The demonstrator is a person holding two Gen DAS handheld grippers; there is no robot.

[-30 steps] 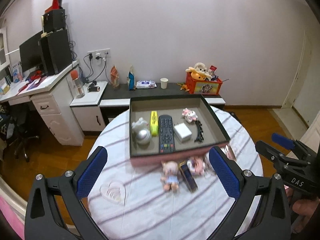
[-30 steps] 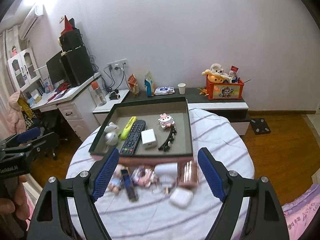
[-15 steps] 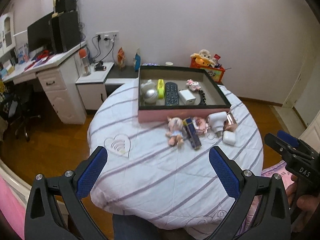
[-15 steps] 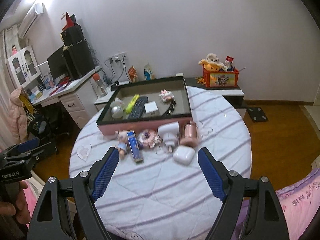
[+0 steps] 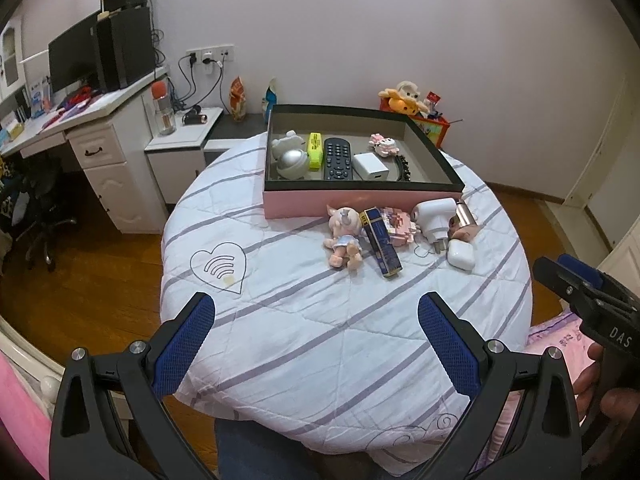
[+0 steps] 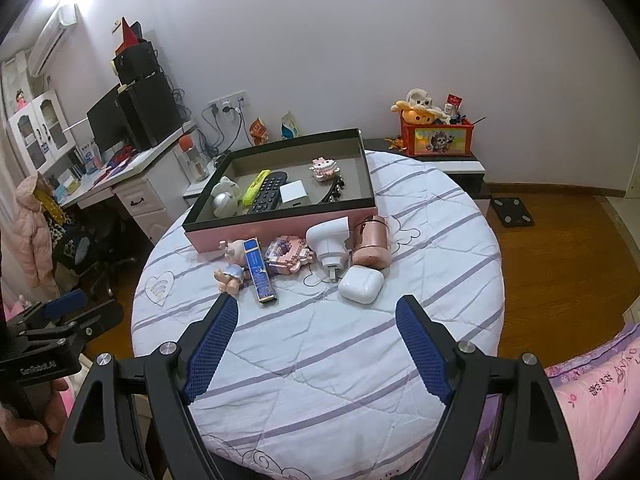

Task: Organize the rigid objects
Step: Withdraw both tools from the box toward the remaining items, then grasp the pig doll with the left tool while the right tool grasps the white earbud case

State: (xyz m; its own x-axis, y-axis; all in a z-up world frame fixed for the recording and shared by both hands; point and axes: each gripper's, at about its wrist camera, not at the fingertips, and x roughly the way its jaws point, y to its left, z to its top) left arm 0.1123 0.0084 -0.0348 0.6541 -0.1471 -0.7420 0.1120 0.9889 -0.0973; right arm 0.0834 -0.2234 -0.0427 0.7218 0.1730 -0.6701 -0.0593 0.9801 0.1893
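Observation:
A pink box [image 5: 360, 200] [image 6: 280, 226] with a dark inside stands on the round table. It holds a remote [image 5: 337, 158], a yellow marker [image 5: 315, 151], a white cube [image 5: 371, 166] and small toys. In front of it lie a doll [image 5: 344, 236] [image 6: 232, 270], a blue box [image 5: 382, 242] [image 6: 260, 274], a pink block toy [image 6: 288, 256], a white plug [image 5: 434, 218] [image 6: 330, 242], a rose-gold cylinder [image 6: 372, 244] and a white earbud case [image 5: 461, 255] [image 6: 361, 284]. My left gripper [image 5: 316, 344] and right gripper [image 6: 316, 344] are open and empty, held over the table's near edge.
The table wears a white striped cloth [image 5: 320, 320]. A white desk with a monitor [image 5: 80, 64] stands at the left. A low cabinet with a toy crate [image 6: 436, 136] is behind. Pink bedding [image 6: 592, 384] lies at the lower right.
Both grippers have pulled back and up from the box, toward the table's near edge. The loose objects now lie well ahead of the fingers. Both stayed open.

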